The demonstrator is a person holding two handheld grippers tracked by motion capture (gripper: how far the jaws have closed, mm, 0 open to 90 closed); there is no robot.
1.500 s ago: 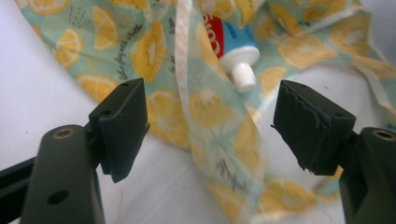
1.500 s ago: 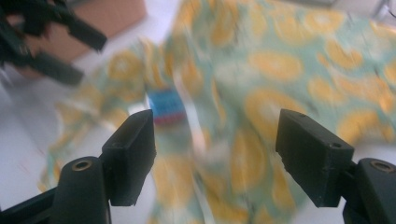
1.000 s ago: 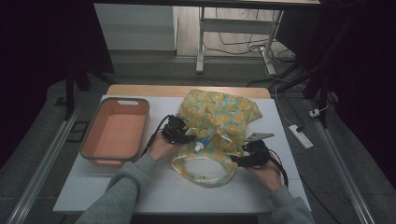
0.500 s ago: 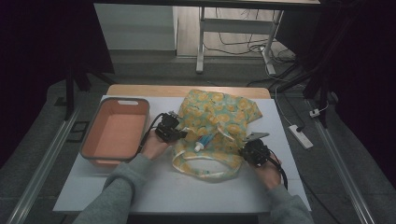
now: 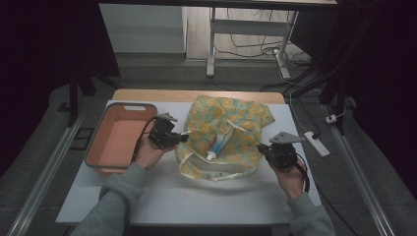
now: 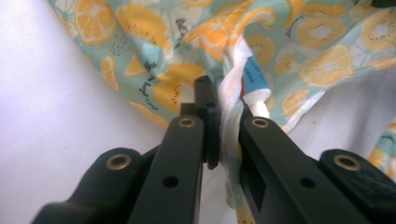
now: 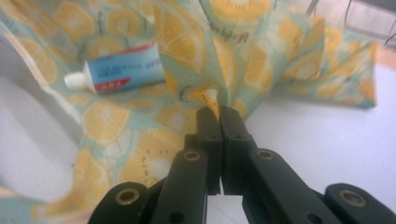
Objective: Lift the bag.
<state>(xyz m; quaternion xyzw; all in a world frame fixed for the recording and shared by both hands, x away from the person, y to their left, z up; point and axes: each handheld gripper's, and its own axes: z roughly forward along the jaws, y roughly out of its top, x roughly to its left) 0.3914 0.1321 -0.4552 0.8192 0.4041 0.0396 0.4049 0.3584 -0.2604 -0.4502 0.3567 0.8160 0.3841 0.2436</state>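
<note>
A fabric bag (image 5: pixel 231 115) printed with orange and lemon slices lies at the middle of the white table (image 5: pixel 206 196). A white and blue toothpaste tube (image 5: pixel 219 142) rests in its open mouth, cap towards me. My left gripper (image 5: pixel 184 139) is shut on the bag's white strap (image 6: pixel 229 100) at the left rim, with the tube (image 6: pixel 254 79) just beyond the jaws. My right gripper (image 5: pixel 260 147) is shut on a fold of the bag's fabric (image 7: pixel 211 95) at the right rim. In the right gripper view the tube (image 7: pixel 119 71) lies up and to the left.
A salmon-coloured plastic tub (image 5: pixel 101 147) stands at the table's left side, close to my left hand. A wooden strip (image 5: pixel 196 96) runs along the far edge. A white power strip (image 5: pixel 314 143) lies on the floor to the right.
Both grippers have drawn apart, the left one leftward and the right one rightward and away from me. The bag's mouth has stretched wider and the tube has shifted slightly farther in.
</note>
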